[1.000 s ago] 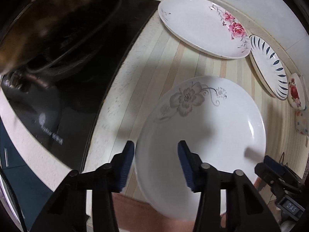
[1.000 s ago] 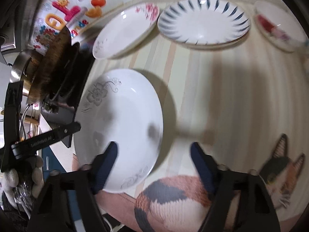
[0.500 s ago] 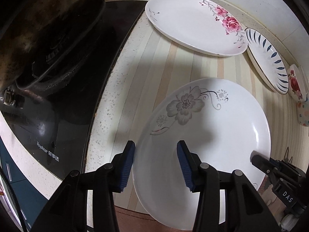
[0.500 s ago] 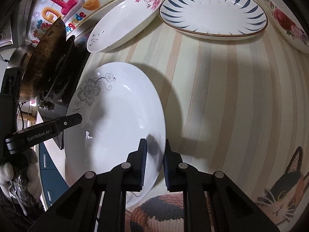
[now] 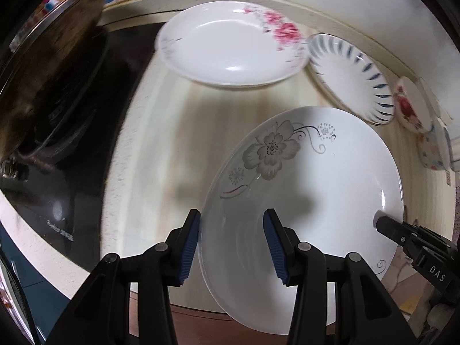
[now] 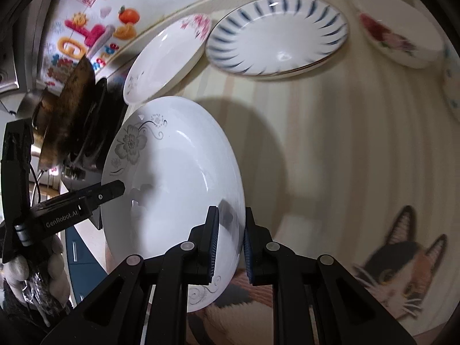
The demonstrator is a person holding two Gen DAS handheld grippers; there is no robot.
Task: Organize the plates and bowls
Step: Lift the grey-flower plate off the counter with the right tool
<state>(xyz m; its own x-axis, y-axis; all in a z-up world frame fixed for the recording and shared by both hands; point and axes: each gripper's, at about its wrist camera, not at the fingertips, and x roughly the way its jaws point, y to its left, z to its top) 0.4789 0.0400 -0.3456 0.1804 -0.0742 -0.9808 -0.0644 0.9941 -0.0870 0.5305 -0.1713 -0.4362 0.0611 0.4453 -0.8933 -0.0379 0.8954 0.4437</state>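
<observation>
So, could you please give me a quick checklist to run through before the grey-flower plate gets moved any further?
1. Right gripper shut on the rim of the grey-flower plate: ok.
2. Left gripper on the plate: not ok; its jaws stand open astride the rim, without clamping.
3. Plate off the counter: ok; it is tilted up, with its shadow on the surface below.
4. Grip depth: cannot tell; only the rim edge sits between the pads.
5. Pink-flower plate free to stack on: ok, nothing in it.
6. Blue-striped plate apart from the lifted plate: ok.
</observation>
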